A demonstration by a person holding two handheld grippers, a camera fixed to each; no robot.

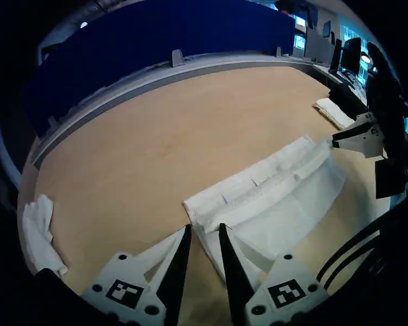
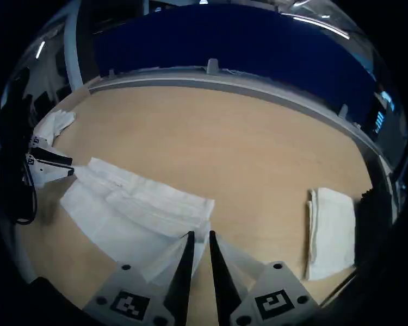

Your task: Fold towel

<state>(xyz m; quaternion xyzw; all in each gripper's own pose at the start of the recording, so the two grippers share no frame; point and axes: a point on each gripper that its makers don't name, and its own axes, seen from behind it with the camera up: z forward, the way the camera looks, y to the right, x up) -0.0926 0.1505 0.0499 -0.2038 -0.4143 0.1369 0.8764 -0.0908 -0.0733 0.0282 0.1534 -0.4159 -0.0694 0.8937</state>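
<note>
A white towel (image 1: 269,190) lies partly folded on the wooden table (image 1: 177,136), with a doubled band along its far side. My left gripper (image 1: 204,228) is at the towel's near corner, and its fingers pinch the thick edge there. The right gripper (image 1: 334,144) shows farther off at the opposite corner. In the right gripper view the same towel (image 2: 138,201) stretches to the left. My right gripper (image 2: 201,234) is shut on the towel's corner, with only a narrow gap between the fingers. At the far corner the left gripper (image 2: 72,165) meets the cloth.
A neatly folded towel (image 2: 329,228) (image 1: 332,111) lies on the table on the right gripper's side. A crumpled white cloth (image 1: 38,233) (image 2: 54,122) sits near the left end. A blue partition (image 1: 149,38) and a grey rail line the table's back edge. Black cables (image 1: 356,247) hang nearby.
</note>
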